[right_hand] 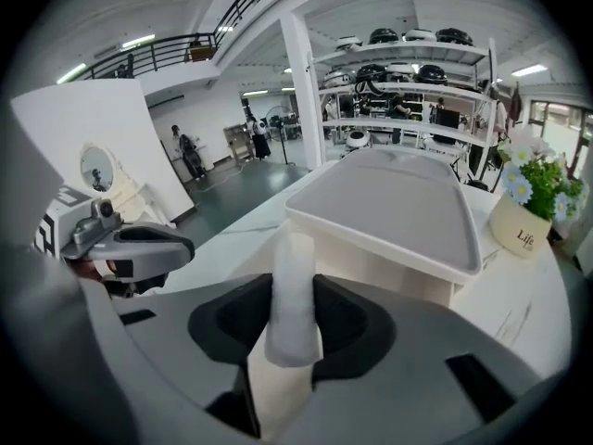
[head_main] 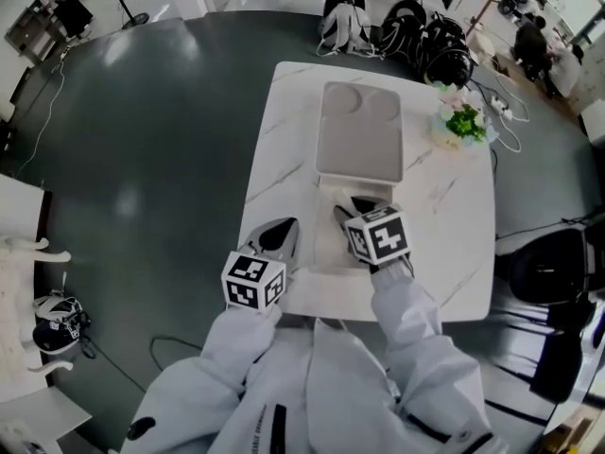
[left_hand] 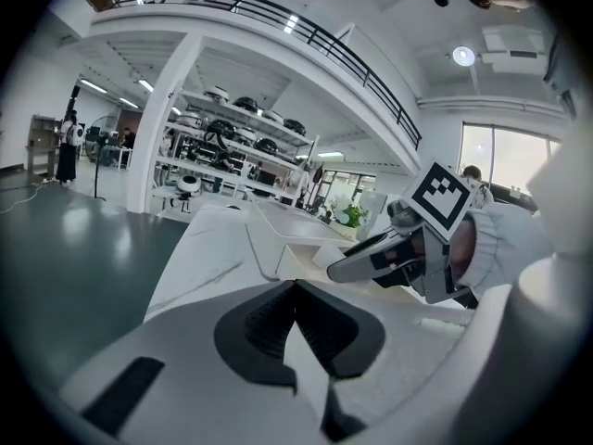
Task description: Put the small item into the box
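A small white soft roll (right_hand: pixel 295 267) stands upright between the jaws of my right gripper (right_hand: pixel 295 290), which is shut on it. In the head view the right gripper (head_main: pixel 352 208) hangs over the near white part of the box (head_main: pixel 326 253), just in front of its flat grey-topped part (head_main: pixel 359 130). That grey-topped part (right_hand: pixel 389 202) lies straight ahead of the roll. My left gripper (head_main: pixel 282 233) rests to the left of the box over the table, jaws shut and empty (left_hand: pixel 296 290). From it I see the right gripper (left_hand: pixel 371 256) beside the box wall (left_hand: pixel 278 248).
The white marble table (head_main: pixel 454 206) carries a small pot of flowers (head_main: pixel 461 121) at its far right. Dark bags (head_main: pixel 416 31) lie on the floor behind the table. Shelving and people stand far off in the hall.
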The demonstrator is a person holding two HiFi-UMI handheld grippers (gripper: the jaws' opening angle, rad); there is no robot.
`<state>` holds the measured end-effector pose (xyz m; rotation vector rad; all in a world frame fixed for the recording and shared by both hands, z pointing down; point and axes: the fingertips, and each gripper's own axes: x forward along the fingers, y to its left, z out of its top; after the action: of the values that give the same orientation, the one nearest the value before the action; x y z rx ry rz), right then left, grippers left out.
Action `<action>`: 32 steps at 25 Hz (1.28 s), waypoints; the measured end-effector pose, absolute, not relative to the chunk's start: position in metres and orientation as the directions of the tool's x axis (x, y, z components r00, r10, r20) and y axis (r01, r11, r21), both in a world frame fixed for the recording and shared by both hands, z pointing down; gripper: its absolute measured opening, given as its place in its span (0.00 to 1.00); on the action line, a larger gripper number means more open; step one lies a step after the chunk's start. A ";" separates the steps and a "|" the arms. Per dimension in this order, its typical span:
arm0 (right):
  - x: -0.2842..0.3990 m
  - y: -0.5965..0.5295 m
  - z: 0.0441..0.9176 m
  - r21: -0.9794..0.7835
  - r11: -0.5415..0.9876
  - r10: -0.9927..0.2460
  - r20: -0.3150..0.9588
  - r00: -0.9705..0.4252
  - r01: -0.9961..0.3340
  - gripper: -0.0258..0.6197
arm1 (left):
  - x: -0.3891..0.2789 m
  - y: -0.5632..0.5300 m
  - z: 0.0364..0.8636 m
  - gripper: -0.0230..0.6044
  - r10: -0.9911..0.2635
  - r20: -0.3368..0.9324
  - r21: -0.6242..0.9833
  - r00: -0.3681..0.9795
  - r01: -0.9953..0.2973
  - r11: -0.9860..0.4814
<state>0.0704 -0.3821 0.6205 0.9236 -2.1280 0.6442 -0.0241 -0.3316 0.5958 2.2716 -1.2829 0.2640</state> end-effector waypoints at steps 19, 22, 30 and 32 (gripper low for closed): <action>0.068 -0.376 0.662 -0.103 0.633 -0.329 0.862 -0.387 -0.767 0.25 | -0.023 -0.329 0.604 0.03 -0.731 0.420 0.336 0.538 -0.840 -0.425; 0.067 -0.375 0.664 -0.105 0.640 -0.324 0.862 -0.391 -0.761 0.27 | -0.022 -0.329 0.604 0.03 -0.731 0.420 0.336 0.538 -0.841 -0.425; 0.065 -0.373 0.659 -0.123 0.638 -0.334 0.845 -0.417 -0.760 0.35 | -0.021 -0.326 0.603 0.03 -0.731 0.423 0.337 0.535 -0.842 -0.421; 0.063 -0.375 0.653 -0.128 0.636 -0.353 0.829 -0.434 -0.761 0.36 | -0.022 -0.326 0.602 0.03 -0.733 0.421 0.335 0.533 -0.843 -0.421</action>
<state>0.0632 -0.3748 0.6527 0.8690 -2.0401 0.6350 -0.0219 -0.3264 0.6020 2.2651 -1.2768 0.2858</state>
